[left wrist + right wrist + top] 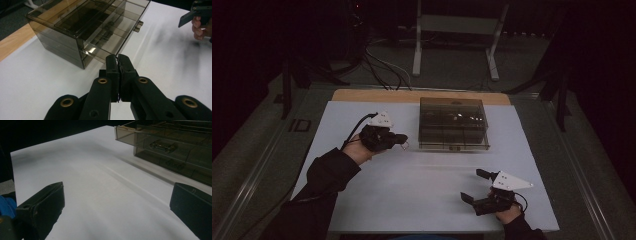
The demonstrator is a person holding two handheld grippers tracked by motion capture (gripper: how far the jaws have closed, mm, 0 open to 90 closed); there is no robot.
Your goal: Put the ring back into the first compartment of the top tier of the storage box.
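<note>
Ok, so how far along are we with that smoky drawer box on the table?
Early, by the look of it. Done: one drawer of the box seems to stick out slightly. In hand: the left gripper is shut near the box's front corner; whether it pinches anything is unclear. The right gripper is open, apart from the box. Left: small parts lie inside the drawers.

White-topped table point(412, 190) — smoky clear drawer box point(453, 124), perhaps plastic; upright
</note>
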